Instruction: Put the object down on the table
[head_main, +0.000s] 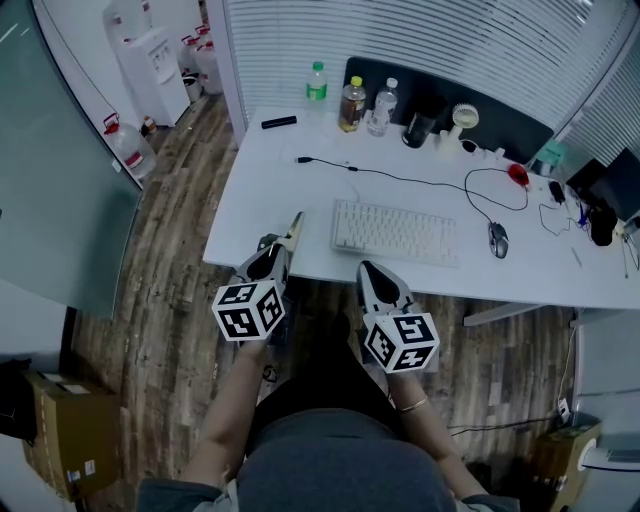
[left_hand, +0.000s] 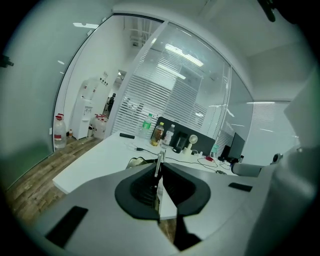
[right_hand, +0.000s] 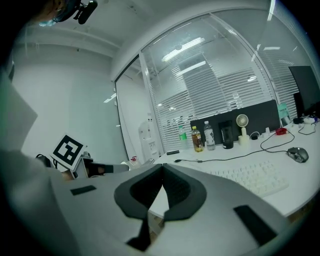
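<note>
Your left tongs (head_main: 282, 250) gripped the thin pale object (head_main: 294, 230) edge-on, long axis toward 1 o'clock, tip over the near edge of the table (head_main: 262, 190), bare top lying at 12 o'clock ahead; your right tongs (head_main: 372, 272), closed and empty, sat alongside at 3 o'clock, no nearer.

Pointing forward side by side: left gripper (head_main: 283, 250) pinches a thin strip (head_main: 294, 229), right gripper (head_main: 372, 272) has jaws together, empty.

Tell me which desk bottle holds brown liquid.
The middle bottle, yellow-capped; the left bottle is green-labelled and the right bottle is clear.
</note>
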